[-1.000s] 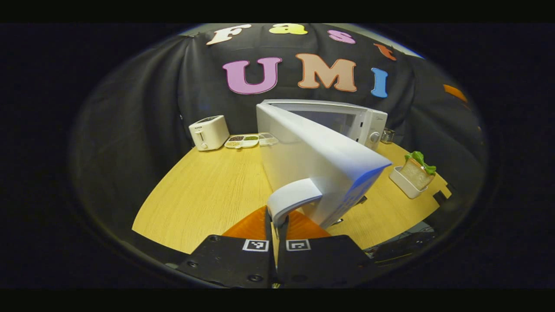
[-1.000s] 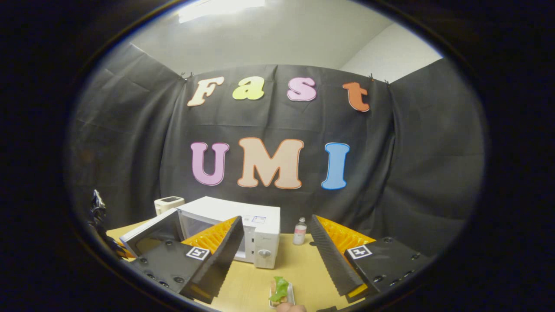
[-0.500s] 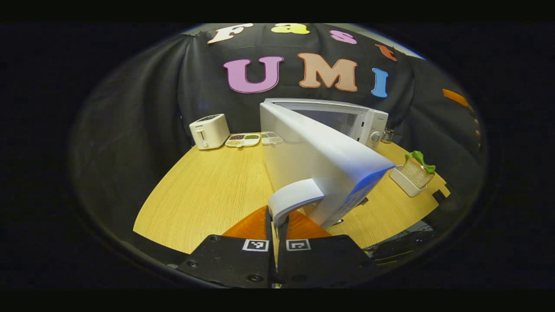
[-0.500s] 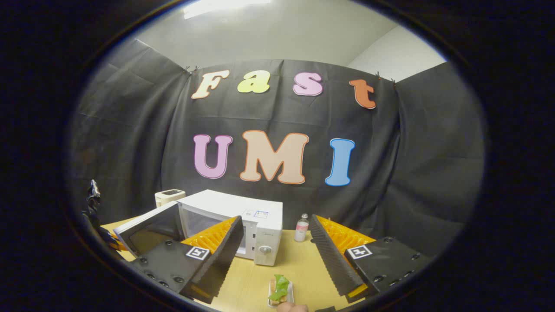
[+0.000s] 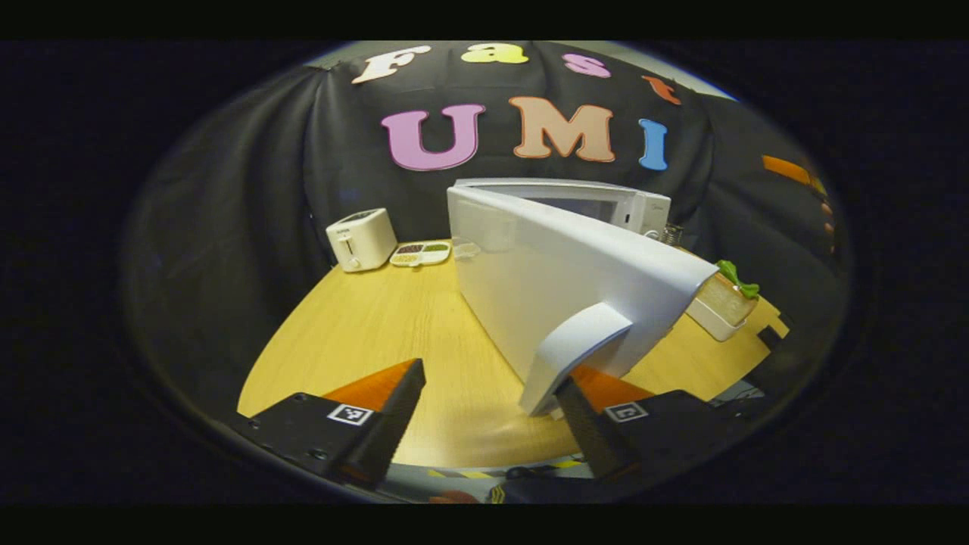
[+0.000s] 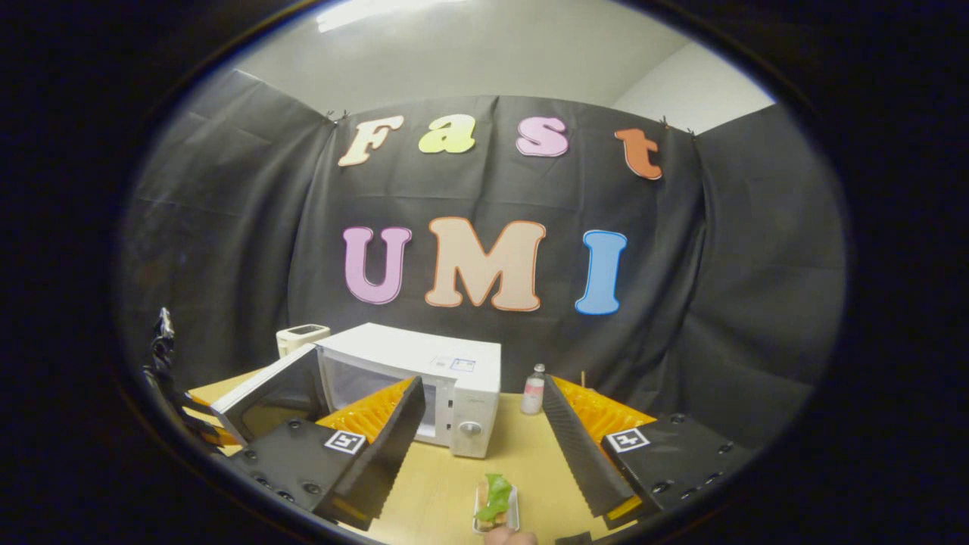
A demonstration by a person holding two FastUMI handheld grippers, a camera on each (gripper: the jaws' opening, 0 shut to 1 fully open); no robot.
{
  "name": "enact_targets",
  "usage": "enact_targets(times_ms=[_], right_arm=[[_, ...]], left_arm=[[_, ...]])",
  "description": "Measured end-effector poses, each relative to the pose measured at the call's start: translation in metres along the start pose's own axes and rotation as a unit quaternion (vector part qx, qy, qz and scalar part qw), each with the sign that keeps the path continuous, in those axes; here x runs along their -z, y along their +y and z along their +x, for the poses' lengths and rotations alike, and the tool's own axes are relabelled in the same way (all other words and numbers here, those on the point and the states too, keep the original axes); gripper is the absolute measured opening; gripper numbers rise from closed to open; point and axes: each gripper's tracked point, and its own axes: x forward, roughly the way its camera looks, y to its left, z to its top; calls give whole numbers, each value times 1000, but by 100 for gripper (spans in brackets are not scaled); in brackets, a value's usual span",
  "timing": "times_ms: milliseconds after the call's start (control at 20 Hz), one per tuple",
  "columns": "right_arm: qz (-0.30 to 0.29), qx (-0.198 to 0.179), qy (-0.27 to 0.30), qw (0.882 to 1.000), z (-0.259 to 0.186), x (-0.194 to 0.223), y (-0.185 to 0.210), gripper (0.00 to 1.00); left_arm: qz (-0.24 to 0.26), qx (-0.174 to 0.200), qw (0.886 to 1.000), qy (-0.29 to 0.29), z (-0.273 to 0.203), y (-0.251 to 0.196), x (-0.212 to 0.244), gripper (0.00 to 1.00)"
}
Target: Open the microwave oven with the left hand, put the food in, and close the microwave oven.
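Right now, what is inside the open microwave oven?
In the right gripper view the microwave oven shows a pale cavity with nothing visible in it, but the right tool's finger covers the lower part. The food sits outside on the table.

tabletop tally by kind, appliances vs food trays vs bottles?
Appliances: 2, microwave and toaster
Food trays: 2, sandwich tray and divided tray
Bottles: 1, bottle
Total: 5
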Motion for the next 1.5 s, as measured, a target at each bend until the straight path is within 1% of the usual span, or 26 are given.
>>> enact_targets(times_ms=[50, 100, 150, 200, 250, 300, 400, 550, 600, 700, 750, 800, 850, 950, 1050, 1100, 1150, 1250, 1450, 1500], right_arm=[[-2, 0, 1, 1000, 0, 3, -1, 97], [-4, 0, 4, 1000, 0, 6, -1, 96], [-4, 1, 8, 1000, 1, 11, -2, 96], [-4, 1, 14, 1000, 1, 16, -2, 99], [-5, 1, 20, 1000, 2, 23, -2, 96], [-6, 0, 27, 1000, 3, 31, -2, 99], [-2, -5, 47, 999, 4, 52, 0, 97], [1, 3, 90, 996, 6, 94, -6, 99], [9, 6, 104, 994, 5, 109, -8, 99], [14, 12, 132, 991, 5, 139, -10, 99], [9, 15, 146, 989, 5, 157, -11, 97], [2, 14, 163, 987, 4, 174, -12, 97], [-6, 16, 174, 985, 3, 190, -12, 97], [-13, 7, 192, 981, 6, 215, -12, 99], [-18, 9, 214, 977, 6, 242, -19, 98], [-18, 14, 223, 975, 6, 253, -22, 99], [-17, 16, 234, 972, 6, 262, -25, 98], [-11, 12, 258, 966, 5, 282, -24, 99], [-5, 7, 288, 957, 1, 304, -21, 92], [0, 6, 294, 956, 1, 309, -20, 89]], left_arm=[[6, -4, 1000, 4, 0, 1, 7, 100], [12, -4, 1000, 1, -2, 2, 4, 99], [13, -6, 1000, -2, -6, 3, 2, 100], [12, -6, 1000, -3, -9, 3, -2, 99], [7, -6, 1000, -6, -14, 2, -4, 99], [2, -8, 1000, -9, -19, 3, -8, 99], [-7, -10, 1000, -16, -28, 3, -16, 99], [-1, -24, 999, -24, -42, 7, -23, 99], [-2, -28, 999, -18, -45, 8, -22, 98], [-8, -34, 999, -35, -55, 9, -31, 99], [-12, -37, 998, -42, -59, 10, -35, 100], [-15, -41, 998, -45, -61, 11, -38, 98], [-16, -46, 998, -47, -63, 13, -40, 100], [-16, -52, 997, -54, -69, 17, -46, 99], [-31, -62, 996, -64, -76, 22, -52, 98], [-40, -69, 995, -66, -78, 24, -57, 98], [-48, -74, 994, -72, -81, 25, -59, 98], [-61, -80, 991, -88, -88, 25, -70, 98], [-72, -93, 987, -113, -96, 33, -90, 98], [-82, -94, 985, -121, -96, 34, -95, 98]])
